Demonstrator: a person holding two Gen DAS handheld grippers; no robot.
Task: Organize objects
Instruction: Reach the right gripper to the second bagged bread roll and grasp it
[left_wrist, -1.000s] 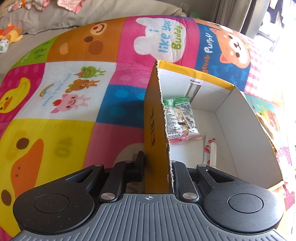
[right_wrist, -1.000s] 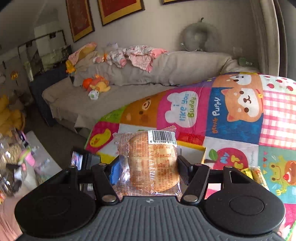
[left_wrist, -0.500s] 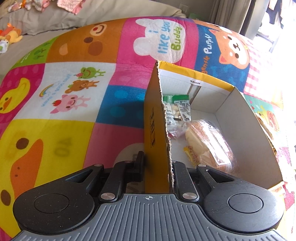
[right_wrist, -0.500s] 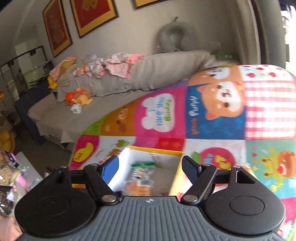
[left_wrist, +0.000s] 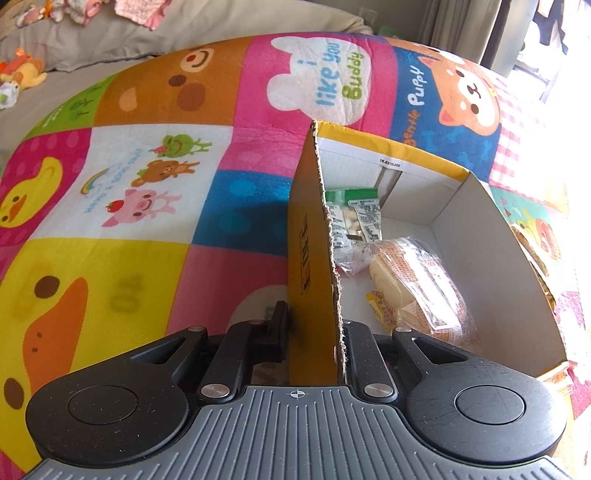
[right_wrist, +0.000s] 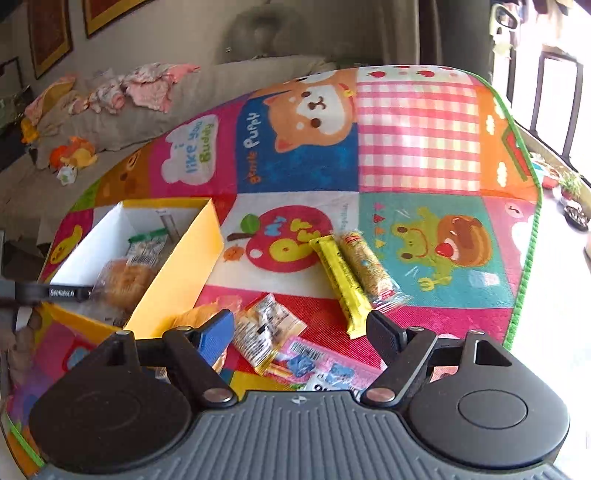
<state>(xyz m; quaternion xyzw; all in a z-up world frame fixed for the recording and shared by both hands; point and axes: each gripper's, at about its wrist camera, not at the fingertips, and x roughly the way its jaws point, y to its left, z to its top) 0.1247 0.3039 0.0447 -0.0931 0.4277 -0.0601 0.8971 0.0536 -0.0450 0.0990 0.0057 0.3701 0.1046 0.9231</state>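
The patchwork play mat (right_wrist: 417, 147) carries everything. At its left I steady the yellow box (left_wrist: 314, 258), my left gripper (left_wrist: 314, 332) clenched on its near wall. Inside lie the wrapped bun (left_wrist: 417, 284) and a green-topped snack pack (left_wrist: 354, 218). My right gripper (right_wrist: 299, 332) hovers with jaws released above the loose packets (right_wrist: 266, 332); I judge one of these comes next. Two snack bars (right_wrist: 351, 277) lie just beyond, nothing blocking them.
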